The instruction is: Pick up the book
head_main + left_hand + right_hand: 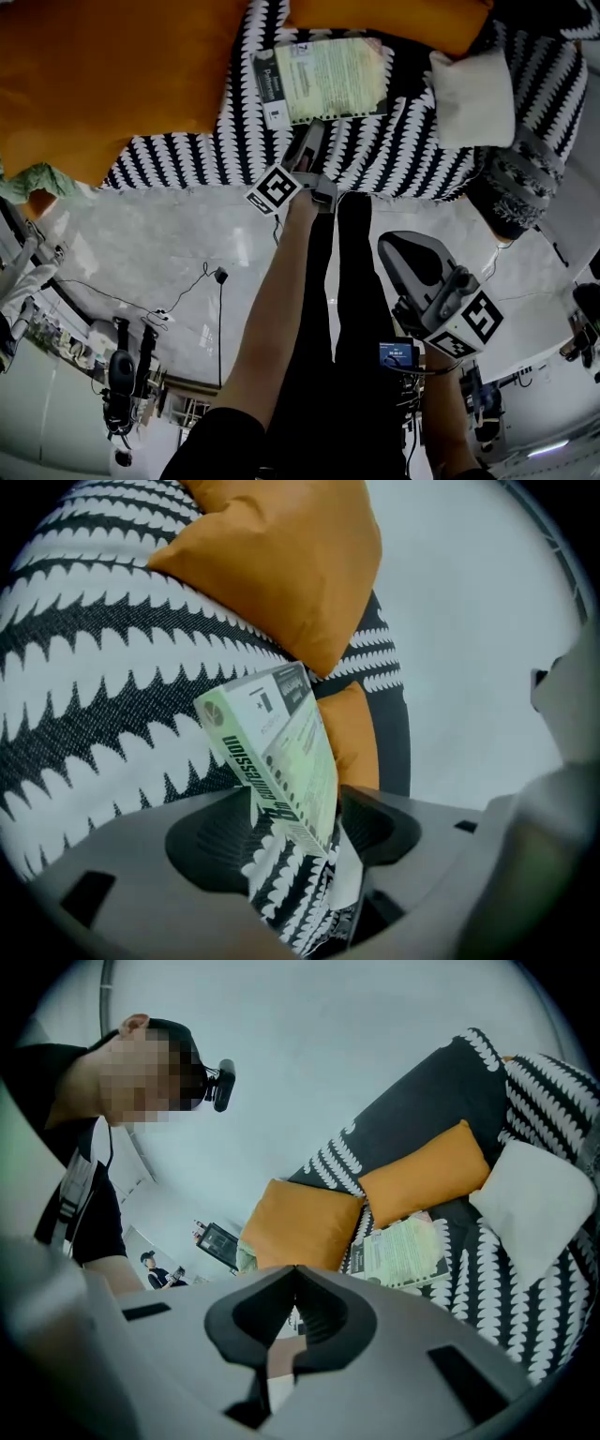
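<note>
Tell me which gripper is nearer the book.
Left. The left gripper is at the book, open jaws straddling its edge; the right gripper, shut, hangs well back over the floor.

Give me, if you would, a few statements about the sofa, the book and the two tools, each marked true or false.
1. The book lies on the black-and-white patterned sofa. True.
2. The right tool has its jaws wide apart. False: its jaws are together, with nothing between them.
3. A corner of the book stands between the jaws of the left tool. True: the jaws are apart, with the book's corner and some sofa fabric in the gap.
4. The white cushion lies on top of the book. False: it rests on the sofa apart from the book, to the book's right in the head view.
</note>
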`<move>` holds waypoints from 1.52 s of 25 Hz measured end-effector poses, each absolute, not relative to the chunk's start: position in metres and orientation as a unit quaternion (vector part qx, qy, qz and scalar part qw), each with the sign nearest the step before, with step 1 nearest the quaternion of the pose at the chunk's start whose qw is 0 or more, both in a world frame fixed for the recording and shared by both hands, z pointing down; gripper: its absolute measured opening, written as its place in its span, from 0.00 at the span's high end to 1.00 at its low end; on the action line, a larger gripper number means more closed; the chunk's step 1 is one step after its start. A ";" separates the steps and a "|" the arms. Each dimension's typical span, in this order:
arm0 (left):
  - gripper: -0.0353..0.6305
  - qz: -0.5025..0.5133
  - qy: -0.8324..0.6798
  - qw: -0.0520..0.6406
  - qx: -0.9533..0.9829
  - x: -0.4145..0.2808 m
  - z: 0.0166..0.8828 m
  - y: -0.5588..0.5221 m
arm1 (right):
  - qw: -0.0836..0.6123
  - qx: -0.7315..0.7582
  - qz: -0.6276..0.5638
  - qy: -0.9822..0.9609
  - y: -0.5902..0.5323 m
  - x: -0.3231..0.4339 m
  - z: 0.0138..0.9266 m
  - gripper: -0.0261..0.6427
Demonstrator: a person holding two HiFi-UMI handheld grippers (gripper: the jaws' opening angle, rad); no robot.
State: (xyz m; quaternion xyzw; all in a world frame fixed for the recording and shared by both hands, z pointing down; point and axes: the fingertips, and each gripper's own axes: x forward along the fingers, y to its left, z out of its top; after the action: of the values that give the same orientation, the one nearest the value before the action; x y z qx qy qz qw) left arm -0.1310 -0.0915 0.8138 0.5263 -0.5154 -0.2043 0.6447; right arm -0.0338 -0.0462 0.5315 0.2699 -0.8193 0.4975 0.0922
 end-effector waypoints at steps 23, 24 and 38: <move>0.48 -0.284 -0.496 0.631 0.524 -0.146 0.820 -0.116 | 0.104 0.260 0.505 -0.817 -0.032 -0.040 0.538 0.94; 0.48 -0.299 -0.494 0.634 0.514 -0.146 0.818 -0.124 | 0.103 0.260 0.504 -0.817 -0.033 -0.040 0.538 0.94; 0.66 -0.268 -0.526 0.628 0.506 -0.156 0.845 -0.131 | 0.096 0.266 0.508 -0.813 -0.042 -0.037 0.548 0.94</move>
State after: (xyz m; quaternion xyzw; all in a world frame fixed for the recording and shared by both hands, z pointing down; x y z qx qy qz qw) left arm -0.1555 -0.1309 0.8448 0.5060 -0.5263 -0.2685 0.6284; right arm -0.0367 -0.0420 0.5480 0.2664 -0.8133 0.5083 0.0958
